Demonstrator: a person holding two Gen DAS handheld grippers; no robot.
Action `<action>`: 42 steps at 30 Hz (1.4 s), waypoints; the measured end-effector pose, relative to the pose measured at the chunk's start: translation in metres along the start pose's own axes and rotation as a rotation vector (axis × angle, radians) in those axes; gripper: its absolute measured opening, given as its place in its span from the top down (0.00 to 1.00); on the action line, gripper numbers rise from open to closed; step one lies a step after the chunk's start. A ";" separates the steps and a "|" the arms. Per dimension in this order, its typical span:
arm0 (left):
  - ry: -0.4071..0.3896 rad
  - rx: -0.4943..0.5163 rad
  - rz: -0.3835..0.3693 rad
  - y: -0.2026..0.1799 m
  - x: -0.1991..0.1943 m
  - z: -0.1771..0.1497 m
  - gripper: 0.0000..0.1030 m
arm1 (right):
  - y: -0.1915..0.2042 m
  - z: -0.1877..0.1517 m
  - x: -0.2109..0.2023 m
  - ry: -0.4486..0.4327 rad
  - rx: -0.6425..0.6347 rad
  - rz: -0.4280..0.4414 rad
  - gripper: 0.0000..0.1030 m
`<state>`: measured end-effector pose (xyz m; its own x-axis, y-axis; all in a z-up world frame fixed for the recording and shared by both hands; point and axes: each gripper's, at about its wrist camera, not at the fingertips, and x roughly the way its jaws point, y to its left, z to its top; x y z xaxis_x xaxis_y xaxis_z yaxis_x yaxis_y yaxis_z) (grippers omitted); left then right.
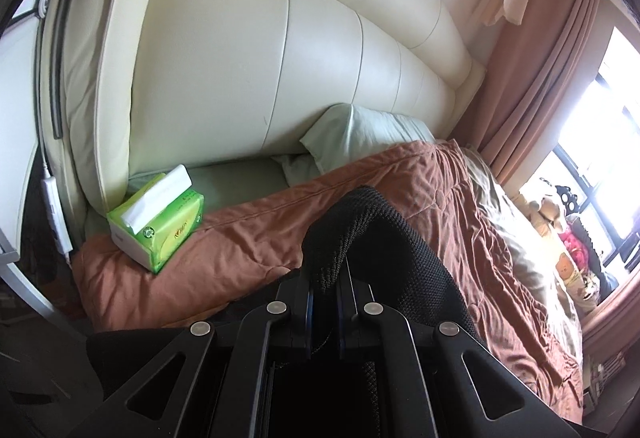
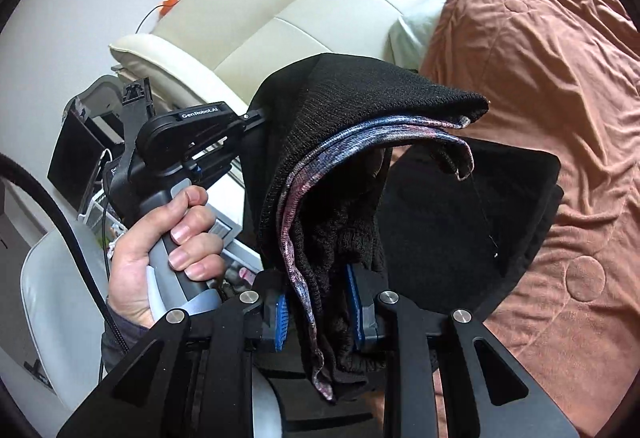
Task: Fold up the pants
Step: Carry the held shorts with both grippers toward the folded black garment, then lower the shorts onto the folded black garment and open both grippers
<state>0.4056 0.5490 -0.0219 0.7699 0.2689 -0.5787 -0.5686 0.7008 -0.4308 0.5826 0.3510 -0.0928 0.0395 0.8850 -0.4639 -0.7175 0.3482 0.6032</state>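
Observation:
The pants are black knit with a purple-blue patterned lining, and they hang bunched in the air above the bed. My right gripper is shut on a thick fold of them between its blue pads. My left gripper is shut on another part of the pants, which rise in a black hump above its jaws. In the right wrist view the left gripper sits to the left, held by a hand, with its tips buried in the cloth. More black cloth lies on the bed below.
A brown quilted blanket covers the bed. A green tissue pack stands on its left end. A cream padded headboard, a pale pillow, pink curtains and a window with stuffed toys lie beyond. A grey chair stands at left.

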 end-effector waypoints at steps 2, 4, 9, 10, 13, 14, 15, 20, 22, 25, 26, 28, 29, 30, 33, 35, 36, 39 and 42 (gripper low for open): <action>0.014 0.024 0.016 -0.008 0.015 -0.002 0.92 | -0.016 0.007 0.008 0.002 0.023 -0.004 0.79; 0.025 0.034 0.029 -0.013 0.029 -0.003 0.92 | -0.027 0.012 0.016 0.007 0.034 -0.009 0.79; 0.059 0.067 0.086 -0.025 0.067 -0.006 0.92 | -0.053 0.023 0.032 0.012 0.055 -0.003 0.79; 0.076 0.075 0.108 -0.026 0.075 -0.008 0.92 | -0.058 0.024 0.035 0.014 0.054 0.002 0.79; 0.143 0.096 0.149 -0.024 0.099 -0.016 0.86 | -0.076 0.026 0.053 0.057 0.083 0.028 0.74; 0.156 0.090 0.149 -0.023 0.102 -0.019 0.77 | -0.083 0.026 0.059 0.073 0.102 0.037 0.71; 0.158 0.081 0.146 -0.021 0.103 -0.021 0.63 | -0.091 0.027 0.063 0.085 0.121 0.049 0.70; 0.130 0.131 0.144 -0.027 0.081 -0.026 0.48 | -0.115 0.031 0.073 0.084 0.195 0.094 0.38; 0.141 0.136 0.136 -0.027 0.072 -0.031 0.48 | -0.120 0.034 0.072 0.065 0.225 0.120 0.38; 0.158 0.150 0.125 -0.026 0.057 -0.043 0.48 | -0.124 0.044 0.077 0.054 0.277 0.144 0.37; 0.163 0.152 0.124 -0.025 0.053 -0.047 0.48 | -0.126 0.046 0.078 0.054 0.287 0.150 0.37; 0.169 0.146 0.125 -0.021 0.044 -0.056 0.48 | -0.130 0.050 0.080 0.068 0.317 0.156 0.37; 0.176 0.141 0.121 -0.018 0.041 -0.059 0.48 | -0.132 0.051 0.080 0.071 0.324 0.142 0.37; 0.185 0.136 0.120 -0.016 0.039 -0.063 0.48 | -0.133 0.055 0.080 0.062 0.323 0.111 0.37; 0.198 0.139 0.123 -0.011 0.034 -0.073 0.48 | -0.133 0.071 0.068 0.008 0.274 -0.030 0.39; 0.208 0.146 0.131 -0.010 0.033 -0.078 0.48 | -0.130 0.082 0.055 -0.038 0.238 -0.107 0.43; 0.216 0.140 0.128 -0.008 0.033 -0.080 0.48 | -0.131 0.086 0.048 -0.051 0.231 -0.143 0.44; 0.223 0.120 0.114 -0.005 0.029 -0.085 0.48 | -0.127 0.092 0.023 -0.112 0.203 -0.262 0.44; 0.218 0.126 0.115 -0.009 0.022 -0.088 0.48 | -0.112 0.085 0.004 -0.119 0.178 -0.249 0.44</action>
<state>0.4019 0.4905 -0.0922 0.6141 0.2126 -0.7600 -0.5979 0.7540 -0.2722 0.7220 0.3421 -0.1075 0.2874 0.7922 -0.5384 -0.5431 0.5978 0.5897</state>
